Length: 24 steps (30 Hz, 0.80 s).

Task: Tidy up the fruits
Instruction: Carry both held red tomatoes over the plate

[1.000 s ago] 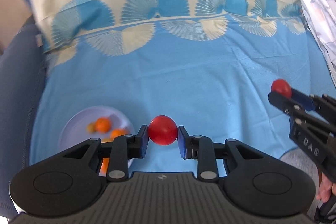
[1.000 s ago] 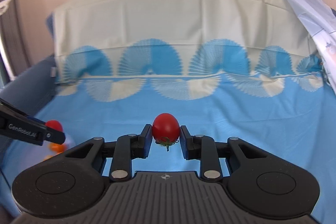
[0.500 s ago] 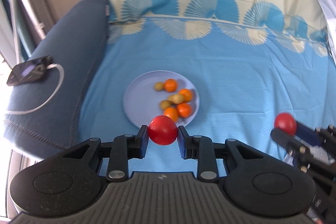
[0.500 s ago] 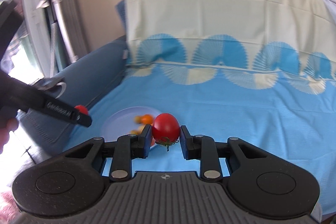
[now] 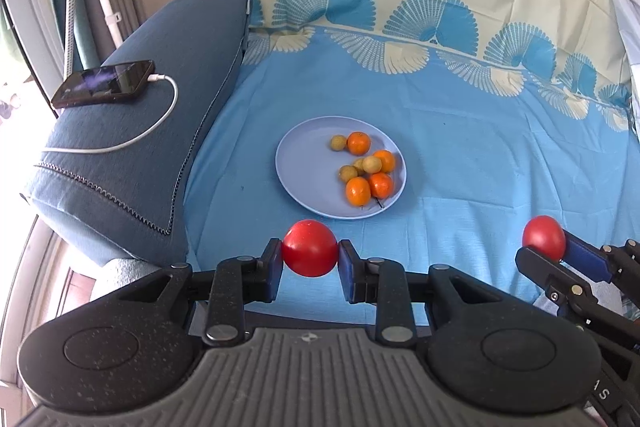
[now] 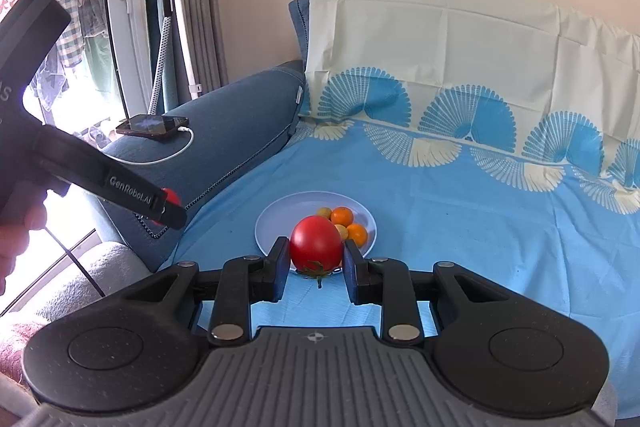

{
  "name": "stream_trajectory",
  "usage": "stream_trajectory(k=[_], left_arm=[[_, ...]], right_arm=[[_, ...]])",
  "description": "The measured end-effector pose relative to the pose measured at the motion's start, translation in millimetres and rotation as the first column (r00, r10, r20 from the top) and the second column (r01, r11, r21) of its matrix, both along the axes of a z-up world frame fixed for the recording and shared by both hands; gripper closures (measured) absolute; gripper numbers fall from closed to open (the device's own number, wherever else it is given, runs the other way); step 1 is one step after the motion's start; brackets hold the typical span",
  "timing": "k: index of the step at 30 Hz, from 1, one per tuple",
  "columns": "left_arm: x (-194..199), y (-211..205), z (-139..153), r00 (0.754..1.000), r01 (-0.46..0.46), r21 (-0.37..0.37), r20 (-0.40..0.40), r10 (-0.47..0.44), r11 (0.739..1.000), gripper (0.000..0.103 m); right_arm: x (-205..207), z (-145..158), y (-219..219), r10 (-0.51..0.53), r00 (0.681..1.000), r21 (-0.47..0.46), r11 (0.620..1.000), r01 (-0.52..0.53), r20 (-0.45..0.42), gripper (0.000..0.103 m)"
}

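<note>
My left gripper (image 5: 310, 259) is shut on a red tomato (image 5: 309, 247), held above the blue sheet just in front of a pale blue plate (image 5: 304, 163). The plate holds several small oranges (image 5: 358, 191) and several yellow-green fruits (image 5: 371, 165). My right gripper (image 6: 316, 259) is shut on a second red tomato (image 6: 316, 245), stem down, in front of the same plate (image 6: 272, 223). The right gripper also shows at the right of the left wrist view (image 5: 552, 247) with its tomato (image 5: 543, 231). The left gripper shows at the left of the right wrist view (image 6: 168, 205).
A dark blue sofa armrest (image 5: 132, 155) lies left of the plate, with a phone (image 5: 104, 83) and white charging cable (image 5: 160, 119) on it. The blue patterned sheet (image 5: 500, 155) covers the seat and backrest. A garment steamer stand (image 6: 168, 27) is by the window.
Both grippers have swung left and pulled back, still holding their tomatoes. The plate now sits further ahead of them, and the armrest and phone have come into fuller view.
</note>
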<state>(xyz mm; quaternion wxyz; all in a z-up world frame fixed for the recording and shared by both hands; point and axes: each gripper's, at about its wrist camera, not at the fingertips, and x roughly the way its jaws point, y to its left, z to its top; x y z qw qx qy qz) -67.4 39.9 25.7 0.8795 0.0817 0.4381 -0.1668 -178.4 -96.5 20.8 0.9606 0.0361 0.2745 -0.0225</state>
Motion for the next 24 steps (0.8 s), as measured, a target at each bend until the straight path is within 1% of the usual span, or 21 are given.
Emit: stream_trajectory(k=[12,24], left_arm=[[3,-2,-3,1.000,0.008,-0.015,-0.007,-0.009,1.000,0.070],[19,1,-9,1.000,-0.007,-0.024,-0.028,0.006,1.000,0.070]], right_arm=[[6,-5,-2,-0.011,1.000,0.010,1.000,0.011,-0.029,0.074],[21,-11,1,-0.025,0.998,0.007,1.000,0.026,-0.062,0.074]])
